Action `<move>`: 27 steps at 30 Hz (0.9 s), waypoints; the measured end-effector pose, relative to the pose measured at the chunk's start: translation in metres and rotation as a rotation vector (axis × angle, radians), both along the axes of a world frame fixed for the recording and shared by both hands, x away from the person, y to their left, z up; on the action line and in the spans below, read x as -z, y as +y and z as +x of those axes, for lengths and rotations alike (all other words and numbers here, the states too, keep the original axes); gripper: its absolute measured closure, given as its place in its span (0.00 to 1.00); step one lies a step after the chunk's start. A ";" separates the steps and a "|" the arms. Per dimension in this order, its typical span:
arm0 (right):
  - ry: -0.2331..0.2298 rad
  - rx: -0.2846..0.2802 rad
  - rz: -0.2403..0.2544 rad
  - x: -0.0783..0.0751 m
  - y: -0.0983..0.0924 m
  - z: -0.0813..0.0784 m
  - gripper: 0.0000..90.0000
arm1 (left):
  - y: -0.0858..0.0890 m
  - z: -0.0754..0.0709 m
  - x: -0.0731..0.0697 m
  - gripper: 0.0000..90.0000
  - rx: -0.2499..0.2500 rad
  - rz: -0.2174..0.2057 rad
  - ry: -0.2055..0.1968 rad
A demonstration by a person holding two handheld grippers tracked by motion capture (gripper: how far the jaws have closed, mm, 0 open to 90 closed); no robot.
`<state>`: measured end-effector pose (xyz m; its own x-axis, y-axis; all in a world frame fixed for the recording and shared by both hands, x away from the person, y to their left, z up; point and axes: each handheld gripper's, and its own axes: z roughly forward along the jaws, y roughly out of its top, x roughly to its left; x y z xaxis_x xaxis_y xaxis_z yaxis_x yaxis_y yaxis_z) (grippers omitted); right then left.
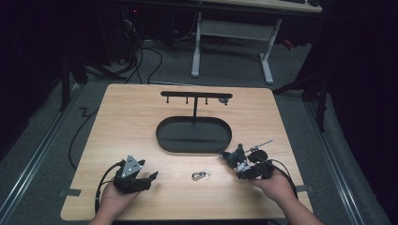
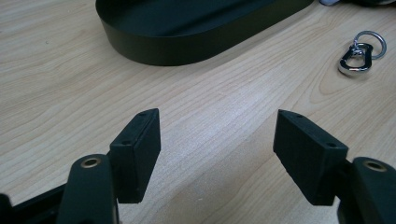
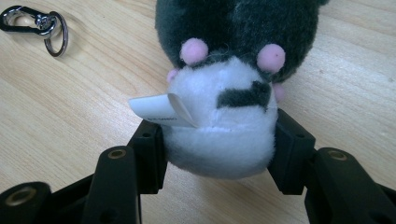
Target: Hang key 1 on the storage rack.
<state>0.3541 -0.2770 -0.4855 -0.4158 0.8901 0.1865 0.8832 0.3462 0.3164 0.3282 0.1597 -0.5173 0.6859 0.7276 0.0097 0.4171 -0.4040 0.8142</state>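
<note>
Plush toy [image 3: 224,107] sits between the jaws of your right gripper [image 3: 219,149], pinched at its white end, low over the table [image 1: 141,117]. Your left gripper [image 2: 217,154] rests with jaws spread, empty. Beyond lie the key clip [image 1: 201,176] and black tray [image 1: 193,135].

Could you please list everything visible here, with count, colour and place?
plush toy: one, dark grey and white with pink spots, between the right gripper's jaws, pads pressing its sides.
tag: one, white, on the toy's side.
clip: one, silver, with a key ring, on the table between the grippers.
tray: one, black, oval, mid-table.
rack: one, black, T-shaped with hooks, rising from the tray.
table: one, light wood.
desk: one, white-legged, behind.
left gripper: black, open, near left.
right gripper: black, near right.
</note>
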 end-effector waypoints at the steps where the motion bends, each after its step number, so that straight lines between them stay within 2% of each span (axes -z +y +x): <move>1: 0.001 0.000 -0.004 0.000 -0.001 0.000 0.53 | 0.000 0.000 0.000 0.36 0.001 0.002 -0.001; 10: -0.018 -0.006 0.007 -0.008 -0.004 -0.005 0.53 | -0.001 0.001 0.001 0.36 0.010 0.003 -0.006; 13: -0.023 -0.017 -0.005 -0.013 -0.003 -0.006 0.53 | -0.001 0.002 0.002 0.36 0.013 0.003 -0.006; 27: -0.046 -0.019 0.024 -0.031 -0.005 -0.004 0.53 | 0.001 0.002 0.001 0.36 0.009 -0.007 -0.010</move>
